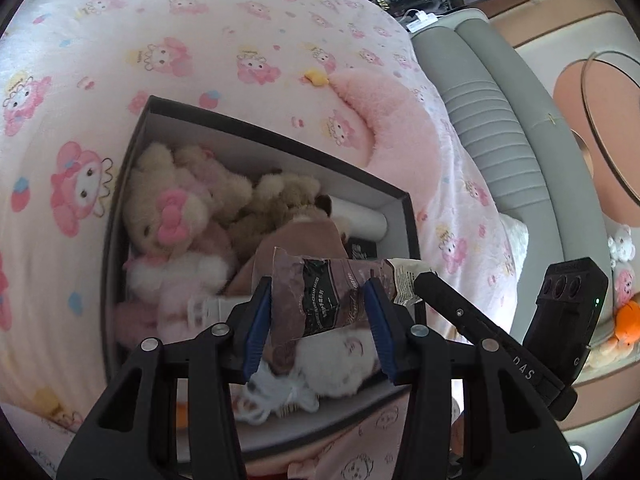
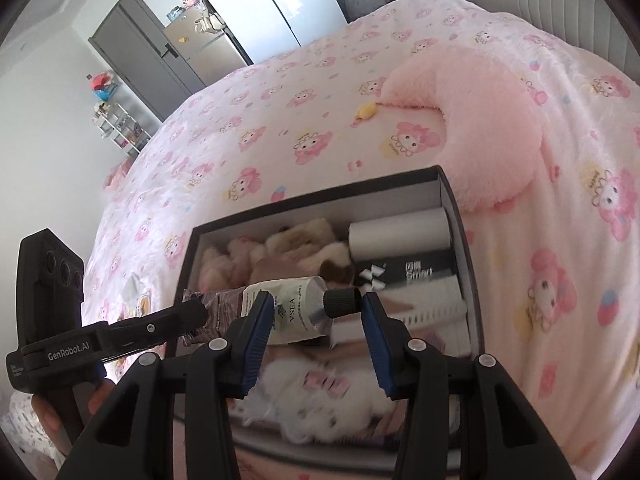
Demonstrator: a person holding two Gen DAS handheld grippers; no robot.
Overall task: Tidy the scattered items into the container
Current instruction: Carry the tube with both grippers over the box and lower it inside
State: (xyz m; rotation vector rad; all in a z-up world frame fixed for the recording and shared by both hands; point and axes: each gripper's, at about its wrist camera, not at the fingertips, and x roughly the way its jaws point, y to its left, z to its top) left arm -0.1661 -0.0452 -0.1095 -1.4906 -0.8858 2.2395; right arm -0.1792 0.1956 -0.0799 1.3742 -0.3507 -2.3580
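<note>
Above box [image 1: 412, 216] rim, L gripper [image 1: 318, 316] & R gripper [image 2: 316, 320] clamp tube [image 2: 288, 312] (ends).

"VSEA" printed in dark letters on the white part of the hand cream tube [image 2: 294, 312]. "Hand cream" in script, partly readable, on its brown part in the left wrist view. "Smart" in white on the black box [image 2: 408, 270] inside the container. "GenRobot.AI" on the left gripper [image 2: 192, 316] body. "DAS" on the right gripper [image 1: 424, 280] body.
</note>
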